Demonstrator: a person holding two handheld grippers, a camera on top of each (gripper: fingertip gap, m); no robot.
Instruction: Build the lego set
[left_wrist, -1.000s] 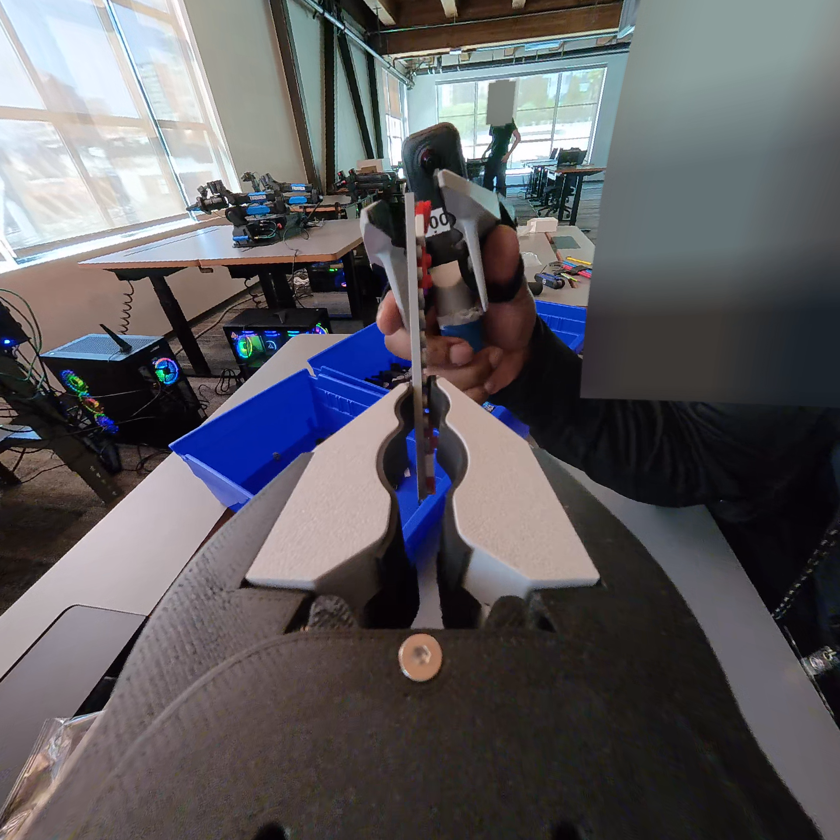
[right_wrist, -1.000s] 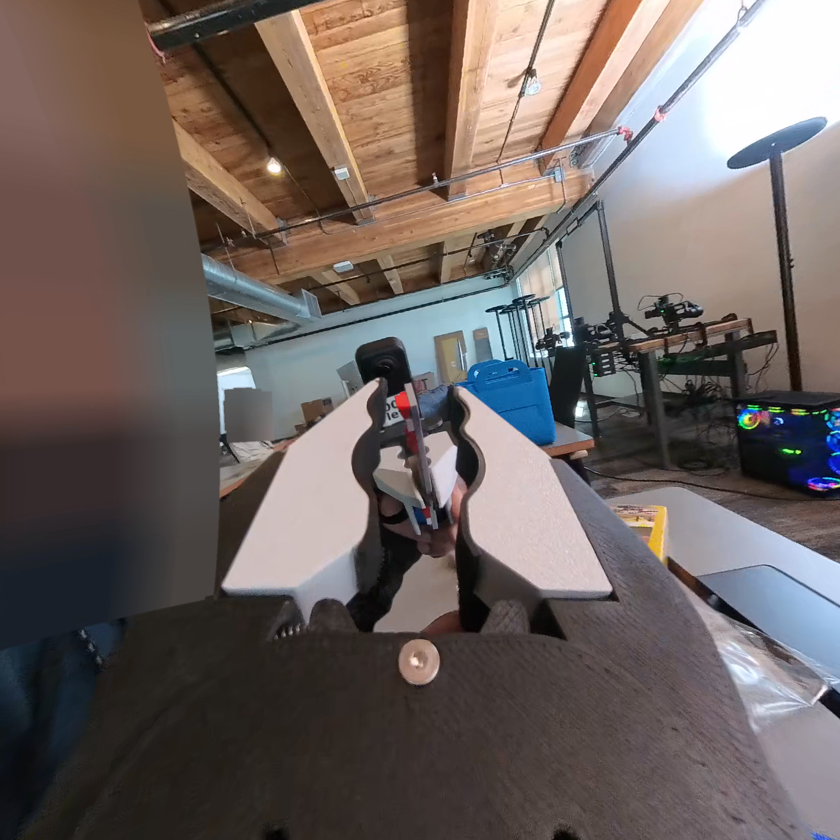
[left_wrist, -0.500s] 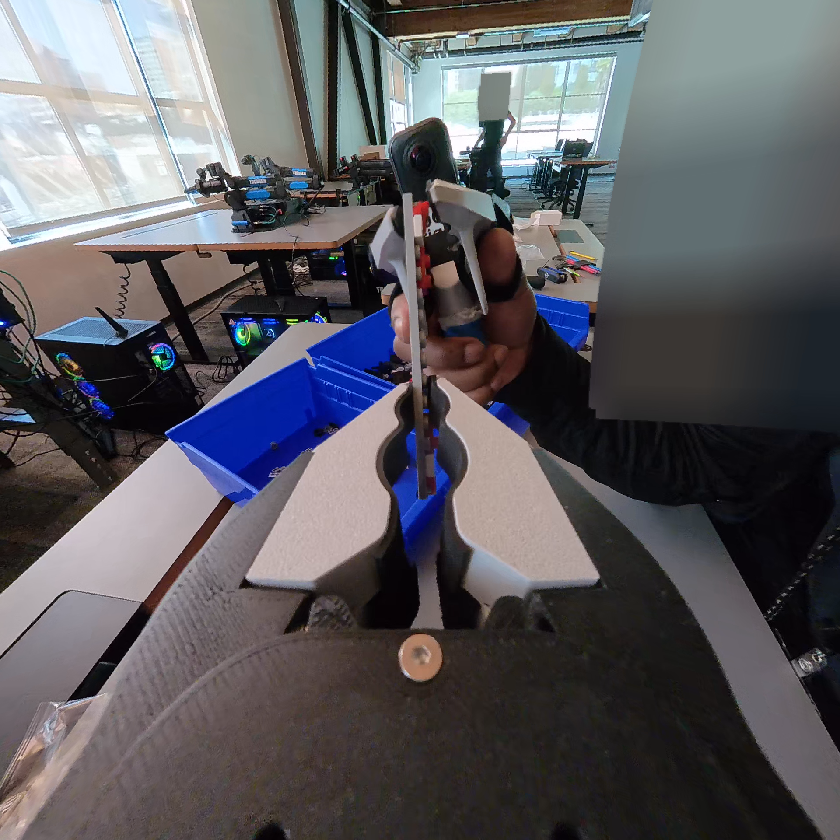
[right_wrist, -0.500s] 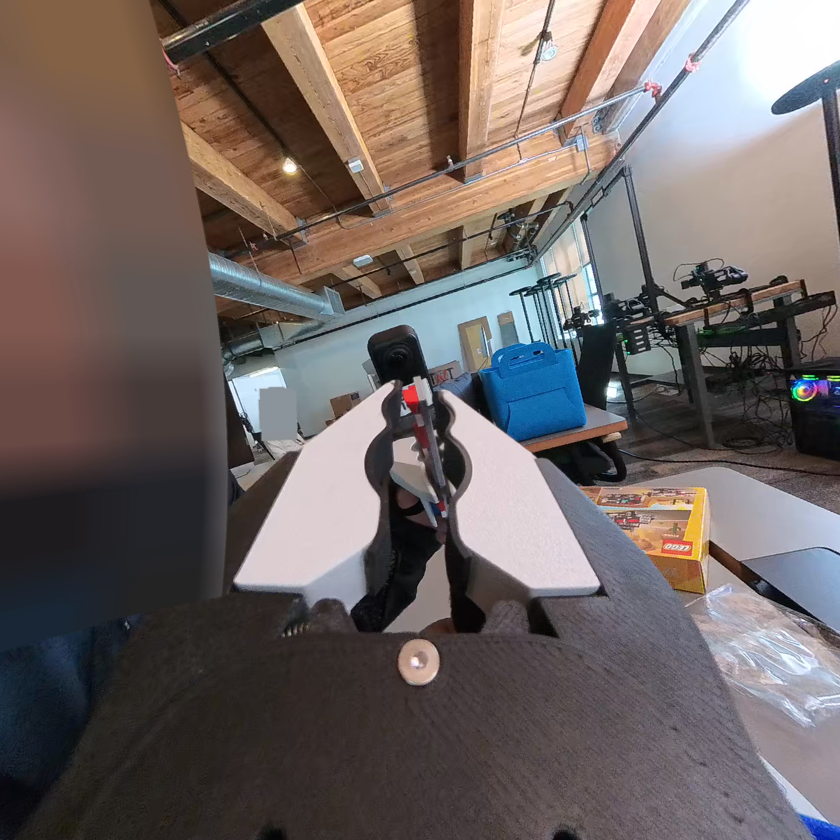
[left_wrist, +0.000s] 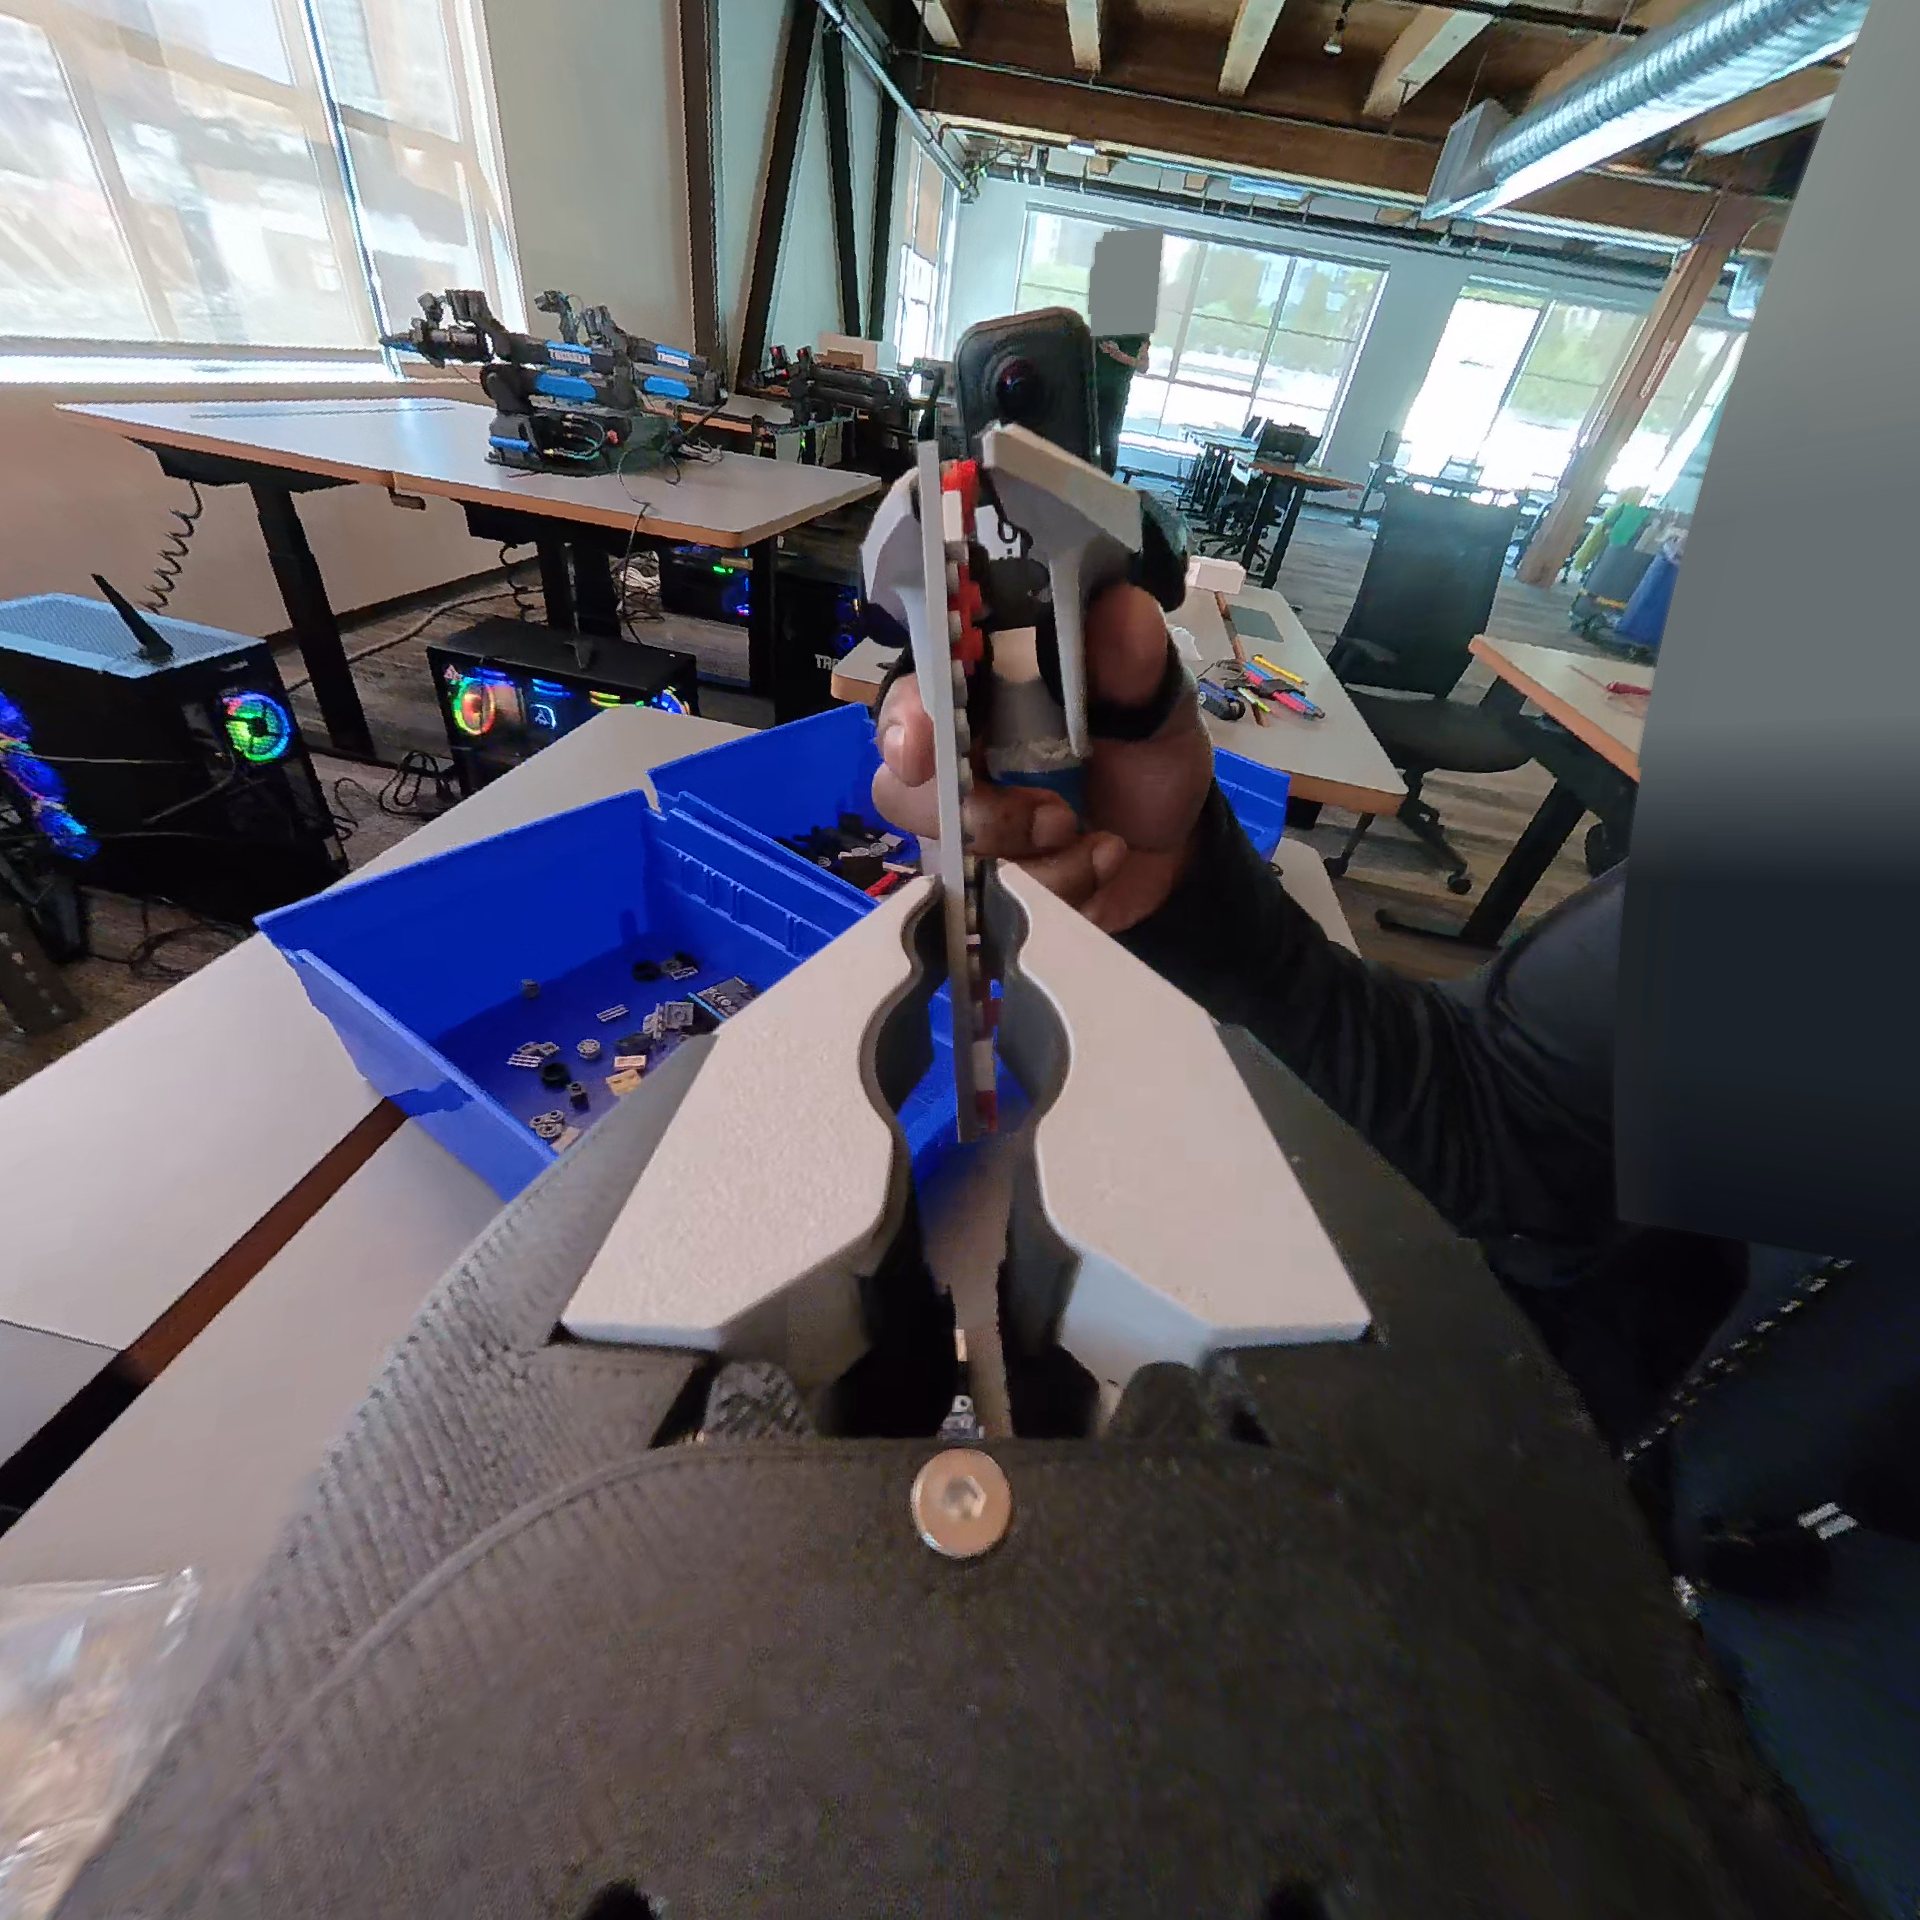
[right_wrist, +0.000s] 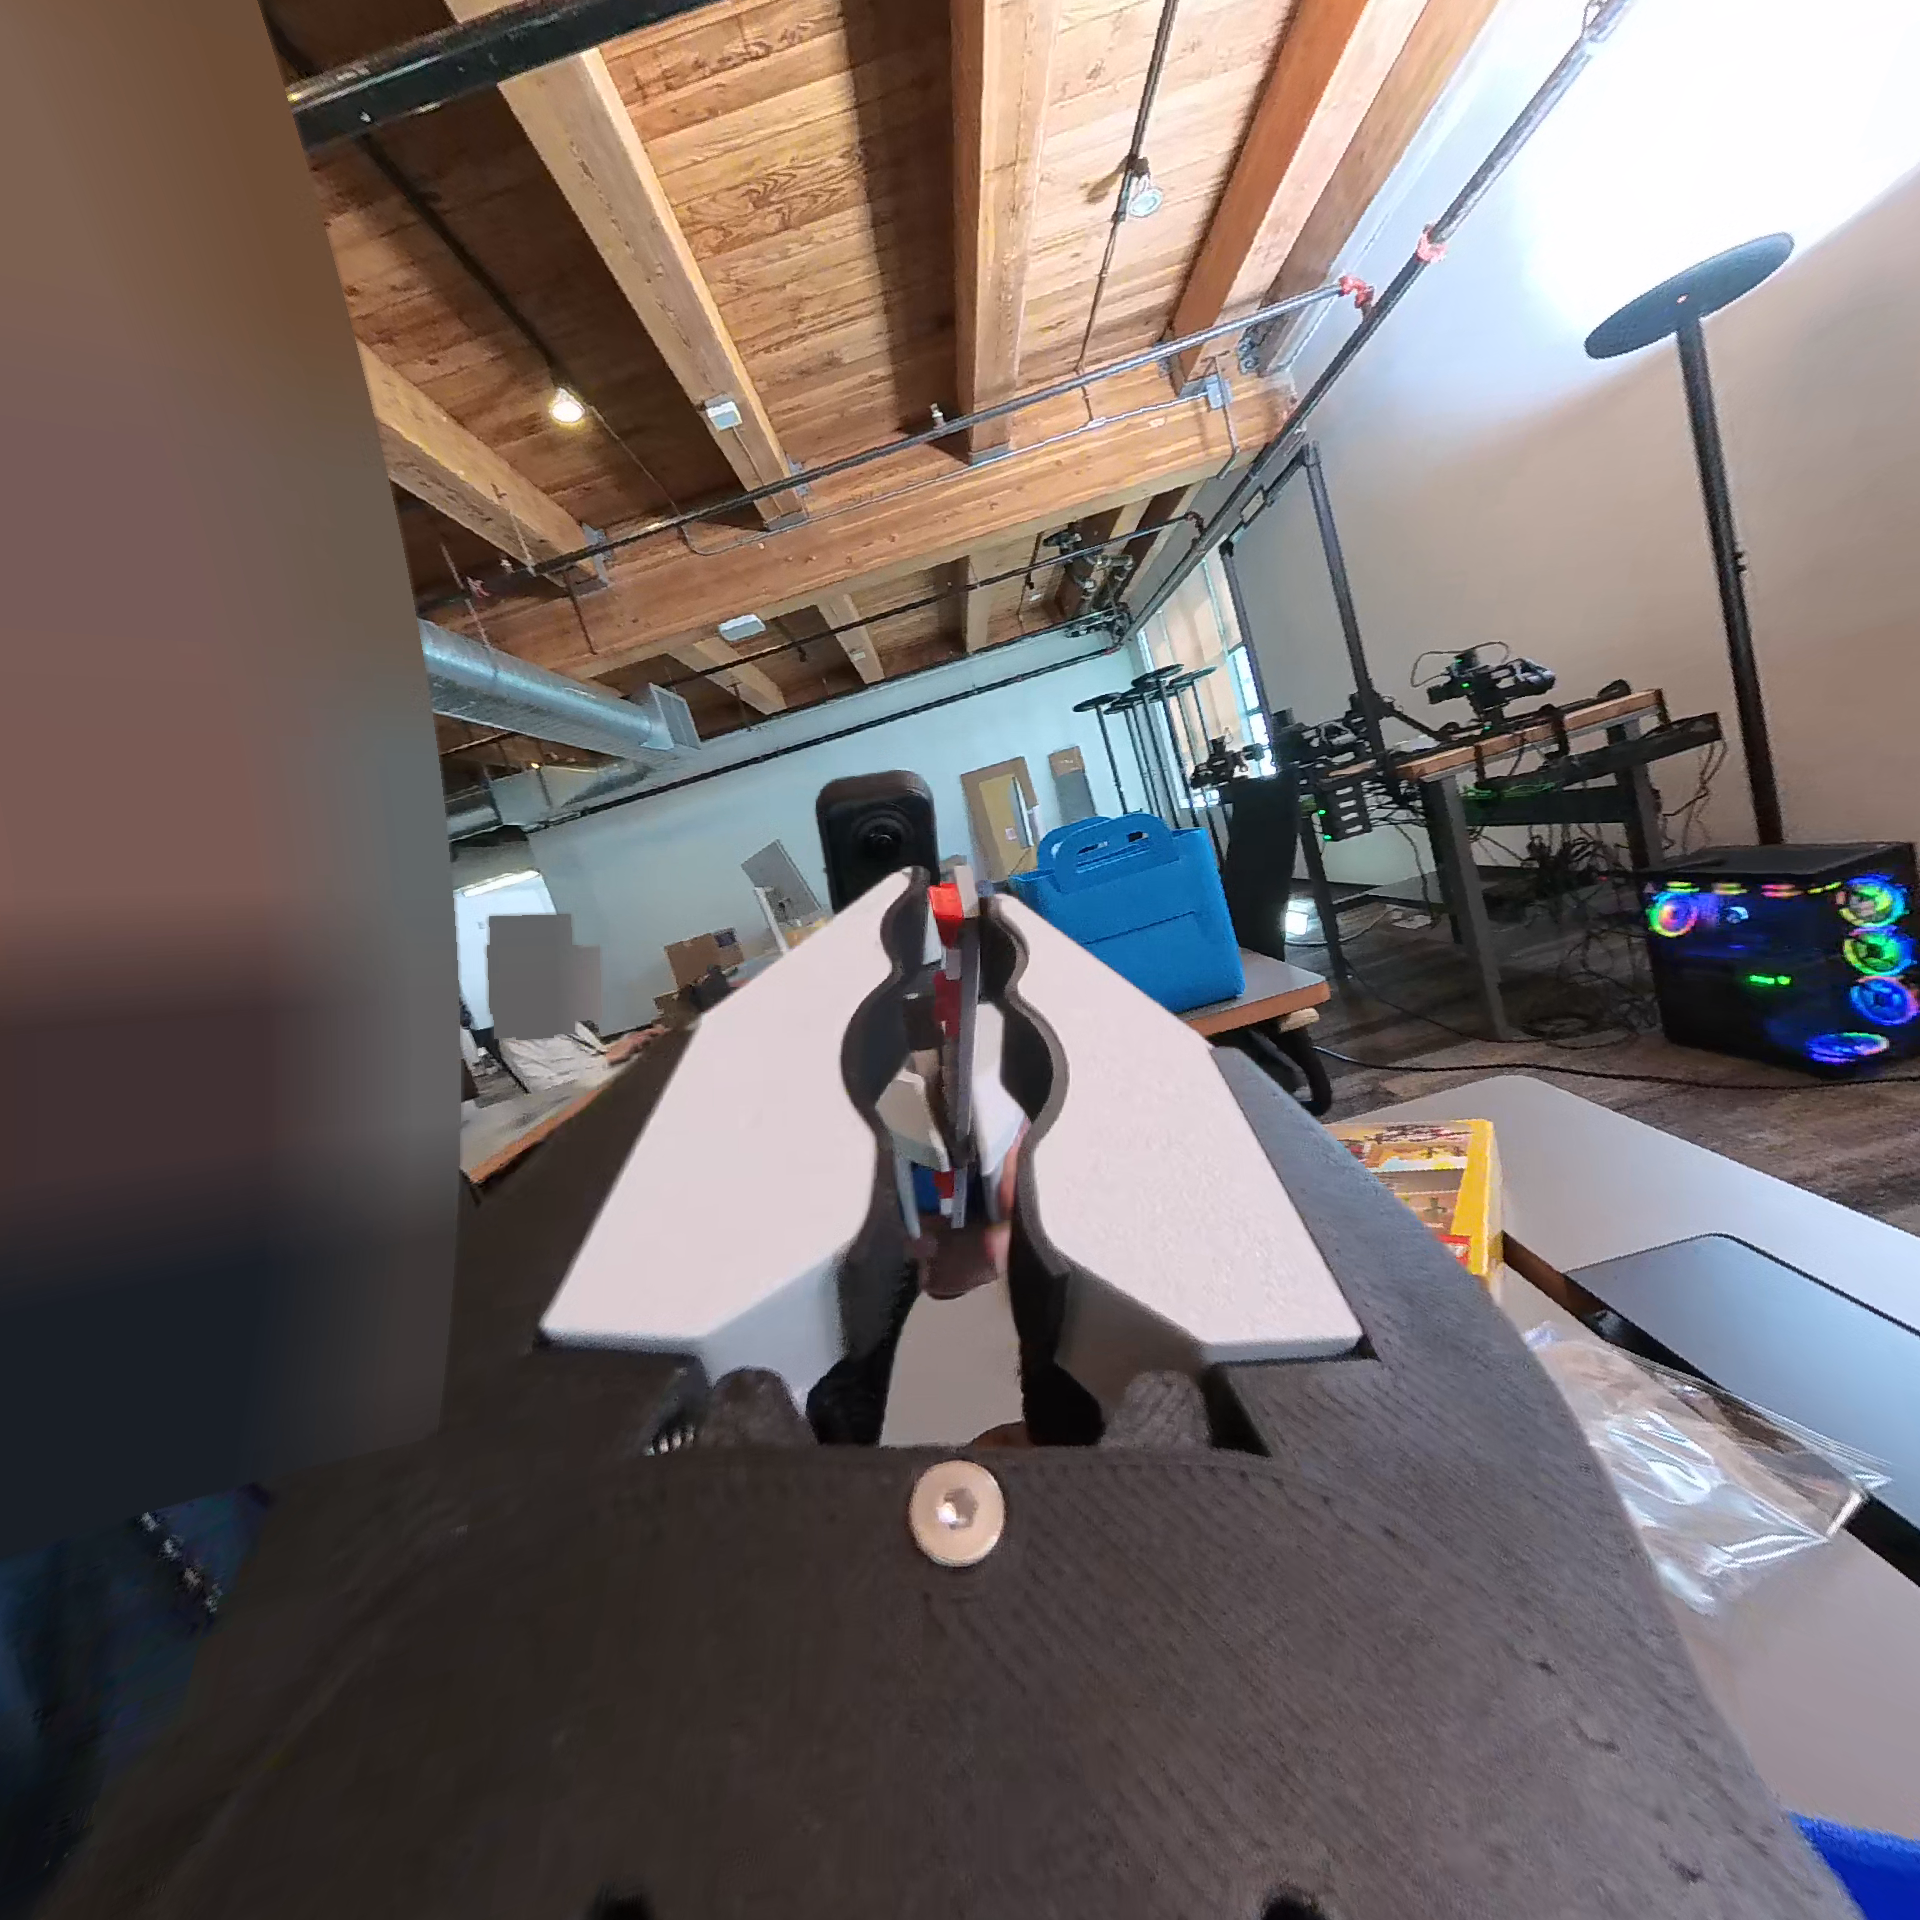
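Observation:
A lego assembly (left_wrist: 948, 675), a thin grey plate with red and white bricks on one face, stands edge-on and upright in the air between my two grippers. My left gripper (left_wrist: 966, 894) is shut on its lower end, above the blue bins. My right gripper (left_wrist: 961, 457) faces the left one from beyond and is shut on the assembly's upper end. In the right wrist view the right gripper (right_wrist: 956, 899) pinches the red brick and grey plate of the assembly (right_wrist: 948, 977). Below it the left gripper (right_wrist: 961, 1153) grips the other end.
Two blue bins (left_wrist: 468, 935) (left_wrist: 748, 790) with small loose parts stand on the grey table (left_wrist: 156, 1143) below the grippers. A hand (left_wrist: 1132, 821) holds the right gripper. A yellow box (right_wrist: 1444, 1184), a laptop (right_wrist: 1766, 1288) and a clear plastic bag (right_wrist: 1714, 1455) lie to the right. Spacing between my two grippers at the tips: around 7 cm.
My right gripper's jaws have closed from wide apart onto the upper end of the assembly. My left gripper has kept its hold on the lower end throughout.

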